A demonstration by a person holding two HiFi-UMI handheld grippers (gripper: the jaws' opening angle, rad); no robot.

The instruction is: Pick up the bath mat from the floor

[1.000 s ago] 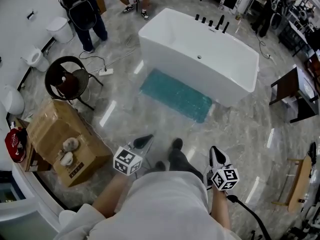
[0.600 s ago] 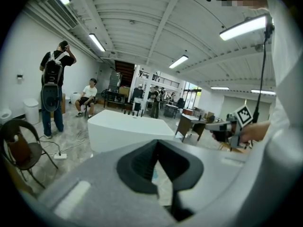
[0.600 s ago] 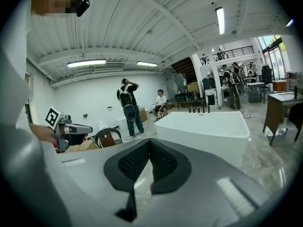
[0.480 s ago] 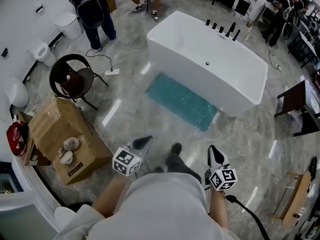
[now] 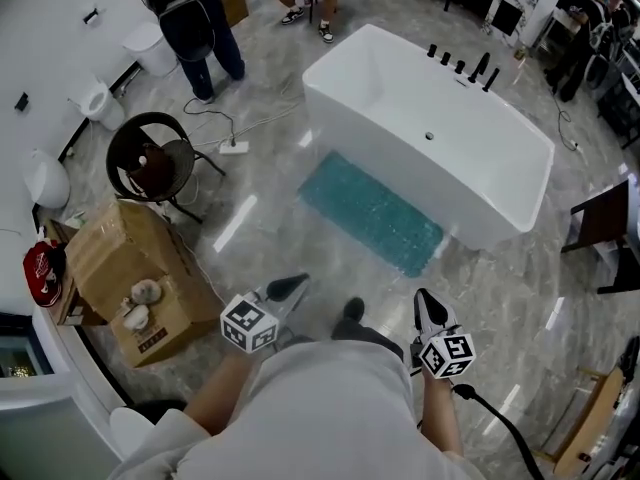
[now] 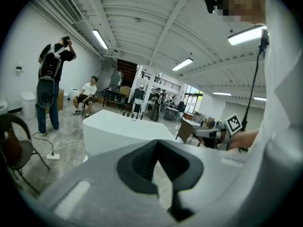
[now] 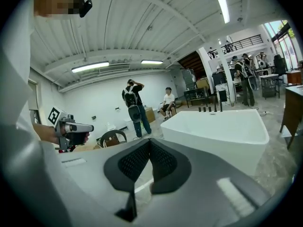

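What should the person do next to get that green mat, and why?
Probably step forward toward the mat, which lies flat on the floor beside the bathtub. The left claw and the right claw are both shut, empty and held near the waist, well short of it.

We're getting bright, even light here, all of it coming from the ceiling tubes (image 6: 246, 34), which are blowing out a bit. The glossy floor (image 5: 520, 268) is throwing white streaks of glare back at us, and the white bathtub (image 5: 430, 138) is nearly washing out. Both gripper views are bending hard into dark round corners, and the left gripper (image 6: 156, 148) and right gripper (image 7: 149, 145) are looking soft up close. Shadows are coming out faint.
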